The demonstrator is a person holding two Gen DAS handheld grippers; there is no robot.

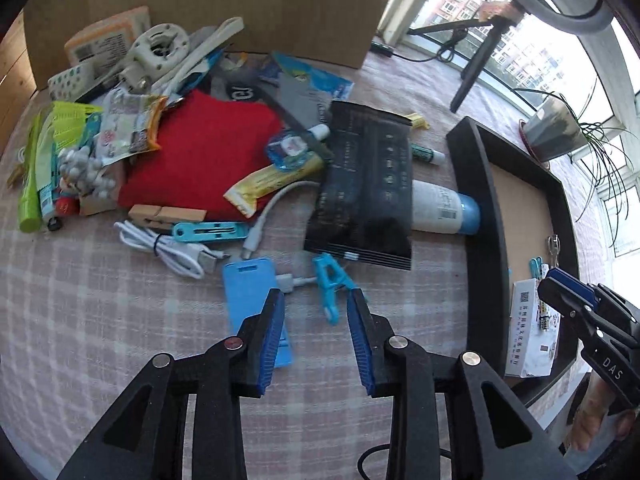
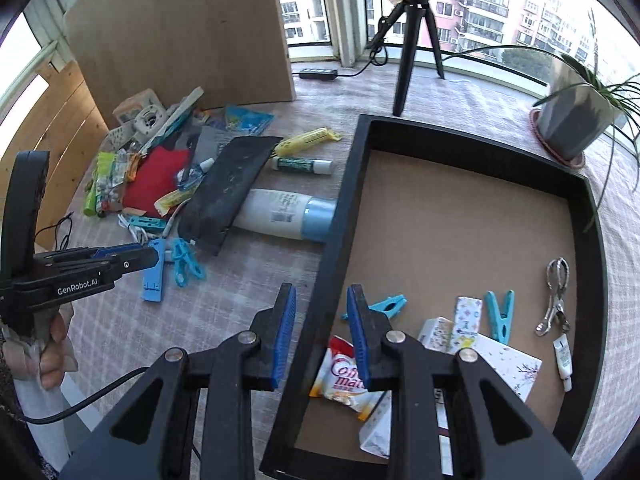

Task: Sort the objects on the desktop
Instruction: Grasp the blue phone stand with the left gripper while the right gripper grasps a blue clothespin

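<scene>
Our left gripper [image 1: 316, 300] gaping over teal clothespin [image 1: 330, 286], our right gripper [image 2: 322, 300] spread empty across black tray [image 2: 336, 240] wall

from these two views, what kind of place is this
Most likely a home, on a table by a sunroom or balcony window. A checked tablecloth covers it, apartment blocks show through the curved glass, and a potted plant stands by the sill. The tripod hints at a recording setup.
</scene>
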